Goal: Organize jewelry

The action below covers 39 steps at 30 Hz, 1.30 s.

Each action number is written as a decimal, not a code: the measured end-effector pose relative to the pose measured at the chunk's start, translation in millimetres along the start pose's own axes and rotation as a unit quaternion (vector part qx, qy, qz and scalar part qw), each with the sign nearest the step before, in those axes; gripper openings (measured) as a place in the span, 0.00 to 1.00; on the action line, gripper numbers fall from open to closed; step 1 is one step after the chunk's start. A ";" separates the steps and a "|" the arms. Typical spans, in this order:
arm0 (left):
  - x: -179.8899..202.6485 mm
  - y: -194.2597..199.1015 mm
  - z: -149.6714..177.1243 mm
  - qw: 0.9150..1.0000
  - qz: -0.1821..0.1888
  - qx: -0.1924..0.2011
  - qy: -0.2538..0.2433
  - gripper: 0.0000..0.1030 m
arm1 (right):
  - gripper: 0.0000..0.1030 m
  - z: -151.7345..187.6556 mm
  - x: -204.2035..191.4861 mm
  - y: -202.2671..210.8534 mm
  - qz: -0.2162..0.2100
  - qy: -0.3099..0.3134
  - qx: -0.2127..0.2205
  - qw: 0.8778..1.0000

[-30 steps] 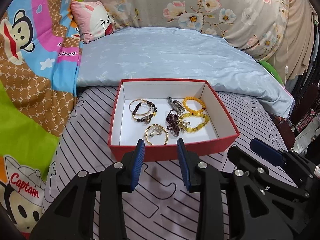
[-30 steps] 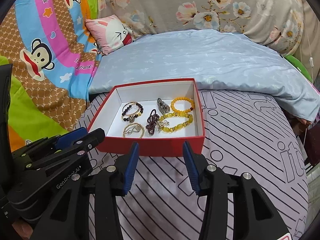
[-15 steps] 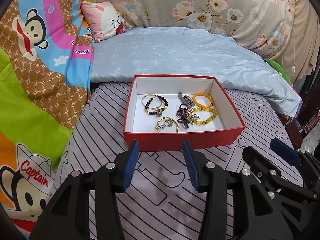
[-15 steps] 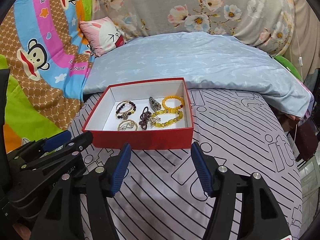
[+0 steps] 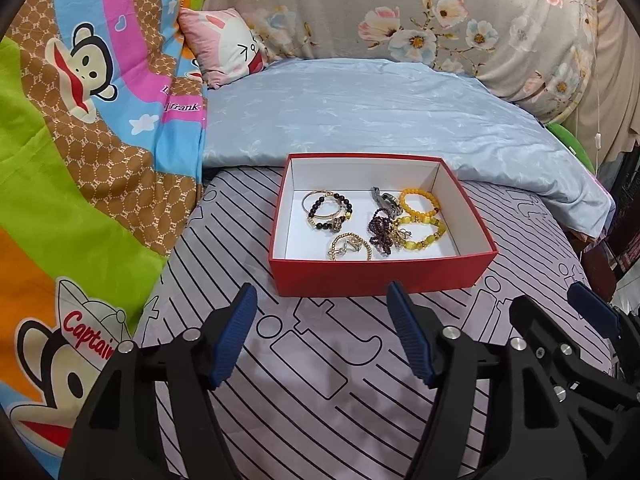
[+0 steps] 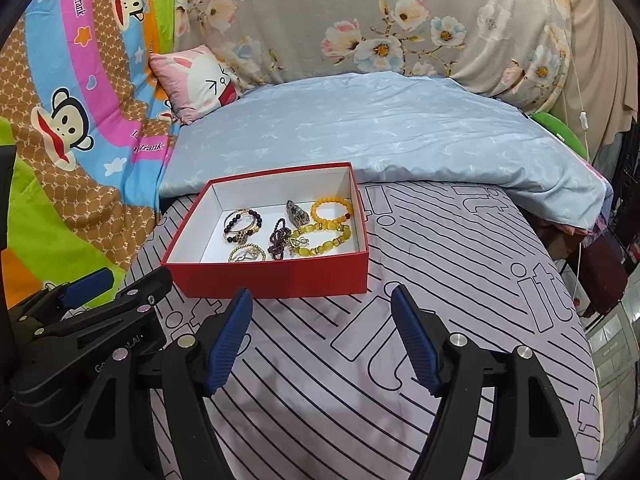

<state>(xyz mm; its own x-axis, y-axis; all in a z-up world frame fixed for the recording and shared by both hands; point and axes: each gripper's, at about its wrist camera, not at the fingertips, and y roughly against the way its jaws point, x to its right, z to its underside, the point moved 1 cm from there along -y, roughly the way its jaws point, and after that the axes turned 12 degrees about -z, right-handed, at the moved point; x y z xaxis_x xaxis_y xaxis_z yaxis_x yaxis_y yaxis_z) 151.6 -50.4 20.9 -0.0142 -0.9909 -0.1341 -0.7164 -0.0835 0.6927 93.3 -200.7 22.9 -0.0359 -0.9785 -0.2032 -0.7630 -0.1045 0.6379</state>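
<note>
A red box with a white inside sits on the striped sheet. It holds several pieces of jewelry: a black-and-gold bead bracelet, a gold chain, a dark purple bead string, yellow bead bracelets and a grey metal piece. My left gripper hovers just short of the box's near wall, its jaws opening with nothing between them. My right gripper hovers beside it, jaws likewise opening and empty.
A folded light blue quilt lies behind the box. A cartoon-monkey blanket rises on the left, with a pink bunny pillow and floral bedding at the back. The bed's right edge drops off toward dark furniture.
Both grippers have drawn back from the box and opened wider. The box looks smaller and farther from the fingertips than before.
</note>
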 end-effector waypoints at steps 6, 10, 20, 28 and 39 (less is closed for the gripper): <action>-2.2 3.0 5.8 1.000 -0.010 -0.003 0.003 0.69 | 0.70 4.8 -1.4 4.2 0.006 0.004 0.000 1.000; -5.5 5.8 9.4 1.000 -0.024 -0.001 0.007 0.76 | 0.72 8.6 -2.3 7.5 0.011 0.004 0.002 1.000; -13.4 10.6 16.8 0.999 -0.050 0.000 0.017 0.90 | 0.80 14.9 -0.8 13.3 0.018 -0.003 0.009 1.000; -16.0 11.4 22.3 0.998 -0.059 -0.004 0.016 0.92 | 0.83 19.8 0.8 14.1 0.020 -0.001 0.007 1.000; -19.8 11.8 27.7 0.998 -0.060 -0.009 0.021 0.93 | 0.83 24.7 -1.5 13.4 0.020 0.000 0.004 1.000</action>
<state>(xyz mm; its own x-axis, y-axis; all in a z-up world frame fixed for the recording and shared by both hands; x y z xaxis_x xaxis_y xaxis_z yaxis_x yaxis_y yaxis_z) 124.1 -28.8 12.1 0.1004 -0.9770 -0.1880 -0.6988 -0.2038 0.6857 67.2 -196.2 13.4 -0.0666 -0.9818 -0.1780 -0.7656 -0.0642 0.6401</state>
